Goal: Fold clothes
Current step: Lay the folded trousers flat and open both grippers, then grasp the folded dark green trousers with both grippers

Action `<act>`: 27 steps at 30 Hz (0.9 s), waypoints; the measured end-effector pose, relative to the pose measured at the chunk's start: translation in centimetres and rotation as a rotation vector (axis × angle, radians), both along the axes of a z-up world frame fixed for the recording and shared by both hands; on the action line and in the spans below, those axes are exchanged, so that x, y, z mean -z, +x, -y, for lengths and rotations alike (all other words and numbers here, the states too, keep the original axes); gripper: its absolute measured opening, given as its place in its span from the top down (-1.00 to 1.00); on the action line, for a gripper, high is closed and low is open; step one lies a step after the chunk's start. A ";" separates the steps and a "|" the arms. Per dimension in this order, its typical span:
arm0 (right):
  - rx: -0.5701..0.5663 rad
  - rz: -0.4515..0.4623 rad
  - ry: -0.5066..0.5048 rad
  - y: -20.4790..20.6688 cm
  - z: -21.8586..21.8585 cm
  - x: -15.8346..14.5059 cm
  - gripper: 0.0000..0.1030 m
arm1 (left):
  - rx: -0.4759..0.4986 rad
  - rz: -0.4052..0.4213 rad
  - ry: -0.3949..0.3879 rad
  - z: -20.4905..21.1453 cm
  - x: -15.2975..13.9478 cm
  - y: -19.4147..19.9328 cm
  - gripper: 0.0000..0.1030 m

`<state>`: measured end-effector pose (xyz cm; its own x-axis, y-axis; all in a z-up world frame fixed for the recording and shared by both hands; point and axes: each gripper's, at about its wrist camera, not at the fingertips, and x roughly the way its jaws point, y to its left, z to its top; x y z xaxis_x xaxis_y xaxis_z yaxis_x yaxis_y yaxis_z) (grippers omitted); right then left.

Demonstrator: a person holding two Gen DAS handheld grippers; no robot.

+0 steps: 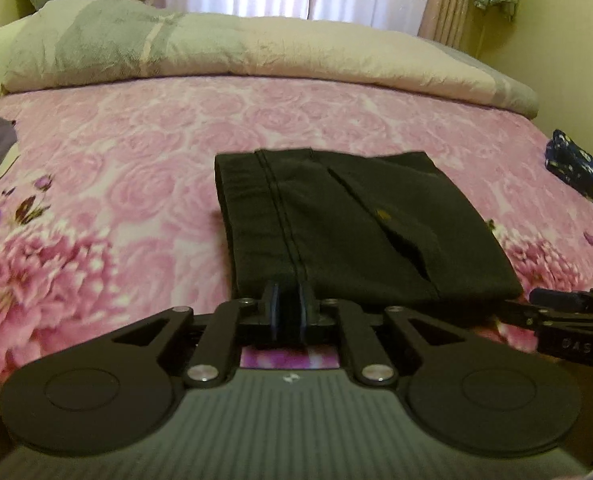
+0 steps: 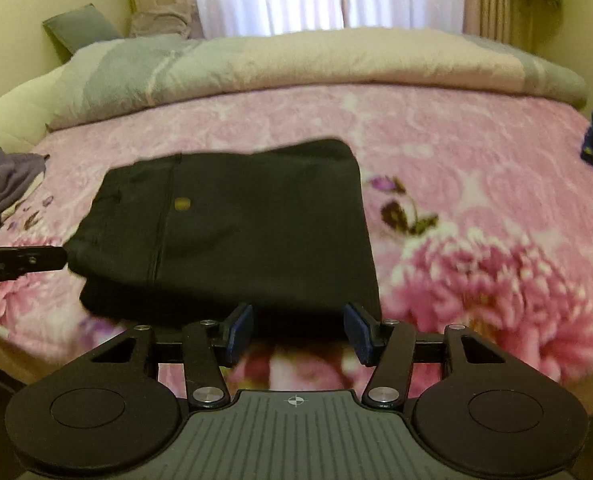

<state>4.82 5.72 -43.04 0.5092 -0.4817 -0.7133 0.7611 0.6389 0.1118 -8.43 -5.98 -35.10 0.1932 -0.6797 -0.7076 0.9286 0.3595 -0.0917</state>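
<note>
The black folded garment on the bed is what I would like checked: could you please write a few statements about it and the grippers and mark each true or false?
1. The black folded garment lies on the pink floral bedspread. True.
2. The right gripper is clamped on the garment. False: its jaws stand apart and nothing is pinched between its pads.
3. The left gripper has its jaws nearly together, with only a narrow gap. True.
4. A yellow towel lies at the bed's right edge. False: a dark blue patterned cloth lies there.
5. A purple-grey garment lies at the bed's left edge. True.
</note>
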 end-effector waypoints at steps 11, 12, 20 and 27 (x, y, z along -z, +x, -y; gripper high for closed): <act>0.037 -0.018 0.003 -1.6 -3.9 -1.0 -0.06 | -0.004 0.036 0.030 -3.7 -1.1 -2.7 0.44; 0.040 -0.015 -0.004 -1.8 -4.2 -1.2 -0.06 | -0.003 0.042 0.023 -4.1 -1.4 -2.9 0.43; 0.040 0.026 -0.072 -2.9 -7.5 -3.6 -0.06 | 0.003 0.071 -0.037 -7.3 -3.4 -4.5 0.35; 0.053 0.062 -0.078 -3.5 -8.3 -4.3 -0.06 | -0.011 0.047 -0.053 -8.0 -2.9 -3.7 0.30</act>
